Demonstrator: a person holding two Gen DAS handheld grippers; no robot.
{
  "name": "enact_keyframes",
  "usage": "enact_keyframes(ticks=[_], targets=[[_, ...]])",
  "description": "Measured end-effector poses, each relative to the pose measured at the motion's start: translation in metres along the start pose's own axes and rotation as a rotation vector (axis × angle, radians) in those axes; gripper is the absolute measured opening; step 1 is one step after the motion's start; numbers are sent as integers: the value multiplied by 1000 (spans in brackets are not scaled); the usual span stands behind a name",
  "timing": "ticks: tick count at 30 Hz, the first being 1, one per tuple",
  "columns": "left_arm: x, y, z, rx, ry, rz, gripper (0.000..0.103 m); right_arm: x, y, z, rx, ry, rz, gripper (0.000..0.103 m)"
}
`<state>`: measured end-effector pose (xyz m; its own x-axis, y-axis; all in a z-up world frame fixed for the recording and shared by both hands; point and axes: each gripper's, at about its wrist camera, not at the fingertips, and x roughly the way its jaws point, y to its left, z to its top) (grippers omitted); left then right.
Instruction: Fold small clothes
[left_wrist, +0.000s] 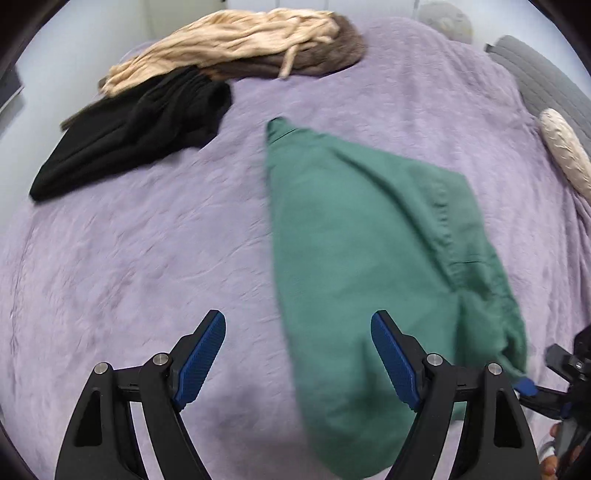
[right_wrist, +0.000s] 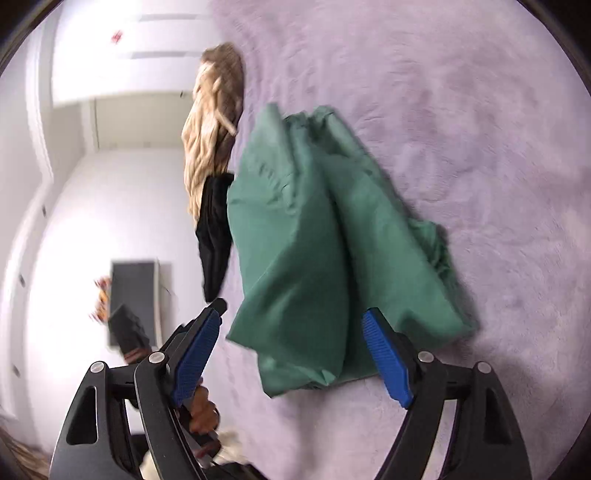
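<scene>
Green cotton garment (left_wrist: 354, 251), folded lengthwise into a long, tapering bundle, lies on a bed covered with a lilac textured blanket (left_wrist: 129, 240), its narrow end pointing toward the far side and its broad end nearest the cameras. Both grippers stand wide open with nothing held: the left gripper (left_wrist: 298, 363) hovers over the near end of the cloth, one blue ribbed finger (left_wrist: 201, 360) above bare blanket and the other above green fabric, neither pad pressing on it. Seen from the right wrist, the right gripper (right_wrist: 291, 356) is likewise spread, the garment's near edge lying between and beyond its blue fingers (right_wrist: 386, 360) without being pinched. At the far edge of the bed a black crumpled garment (left_wrist: 136, 133) rests beside a beige wrinkled cloth (left_wrist: 229, 44) that overlaps a grey-brown piece (left_wrist: 332, 51). A cream knitted roll (left_wrist: 565, 151) sits at the right side of the bed.
</scene>
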<state>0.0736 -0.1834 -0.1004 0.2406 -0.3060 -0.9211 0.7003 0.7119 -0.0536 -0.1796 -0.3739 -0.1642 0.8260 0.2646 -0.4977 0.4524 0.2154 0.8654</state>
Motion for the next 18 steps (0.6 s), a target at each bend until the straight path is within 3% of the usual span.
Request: enact_keyframes(ticks=[4, 5, 6, 7, 12, 15, 16, 18], targets=[[20, 29, -24, -88, 71, 19, 82, 33, 37, -14, -226, 75, -265, 83], [21, 28, -28, -90, 75, 21, 82, 42, 41, -15, -256, 81, -326, 78], [22, 25, -32, -88, 74, 22, 82, 49, 43, -15, -282, 72, -376, 64], [22, 21, -34, -85, 72, 22, 82, 53, 46, -13, -290, 68, -391, 11], [10, 5, -40, -48, 25, -5, 82, -5, 48, 1, -187, -116, -267, 6], [21, -2, -47, -6, 23, -5, 85, -24, -5, -1, 41, -137, -232, 6], [25, -4, -51, 4, 23, 13, 93, -25, -31, -4, 135, -125, -228, 6], [30, -6, -57, 16, 15, 25, 96, -26, -66, -11, 257, -100, -201, 6]])
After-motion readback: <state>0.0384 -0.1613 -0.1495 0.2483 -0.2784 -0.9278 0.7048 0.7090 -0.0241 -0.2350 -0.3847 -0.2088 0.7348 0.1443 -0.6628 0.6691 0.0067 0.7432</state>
